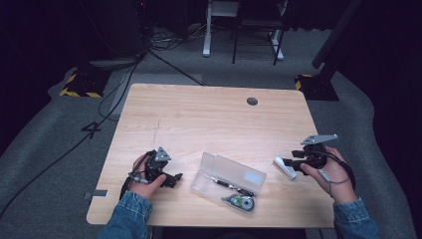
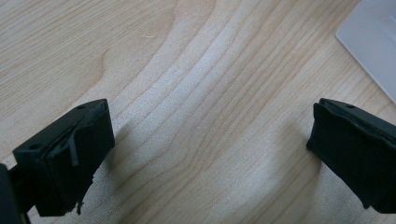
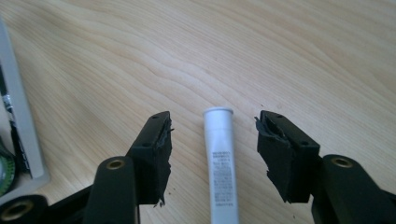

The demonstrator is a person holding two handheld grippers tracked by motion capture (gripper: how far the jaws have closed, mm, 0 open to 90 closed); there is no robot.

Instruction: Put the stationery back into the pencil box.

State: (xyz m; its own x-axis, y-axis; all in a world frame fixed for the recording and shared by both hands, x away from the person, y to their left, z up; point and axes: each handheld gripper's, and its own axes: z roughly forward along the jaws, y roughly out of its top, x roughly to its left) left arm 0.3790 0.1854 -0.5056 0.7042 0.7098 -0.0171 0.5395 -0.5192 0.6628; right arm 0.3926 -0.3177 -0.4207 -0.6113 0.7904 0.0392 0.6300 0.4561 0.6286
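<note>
- the right gripper (image 3: 212,156) is low over the wooden table (image 1: 199,114), near its right edge in the high view, held in the person's right hand (image 1: 331,174).
- in the right gripper view its two black jaws stand apart, and a white tube (image 3: 221,163) lies flat on the wood between them.
- neither pad touches the tube; bare wood shows on both sides of it, so the gripper is open around it and grips nothing.
- the tube's capped end points away from the gripper, and small dark print runs along its body.
- in the high view the same white tube (image 1: 285,168) lies just left of the right gripper (image 1: 294,162), well to the right of a clear plastic case (image 1: 228,181).
- the case lies open near the front middle of the table, its lid folded back; a dark pen and a round green-and-white correction tape (image 1: 242,202) lie in its lower half.
- the left gripper (image 1: 175,178) rests on the table near the front left, in the person's left hand (image 1: 147,177), pointing toward the case.
- in the left gripper view its jaws are spread wide over bare wood with nothing between them; a pale corner of the case (image 2: 373,46) shows at the upper right.
- both forearms wear blue denim sleeves (image 1: 127,214).
</note>
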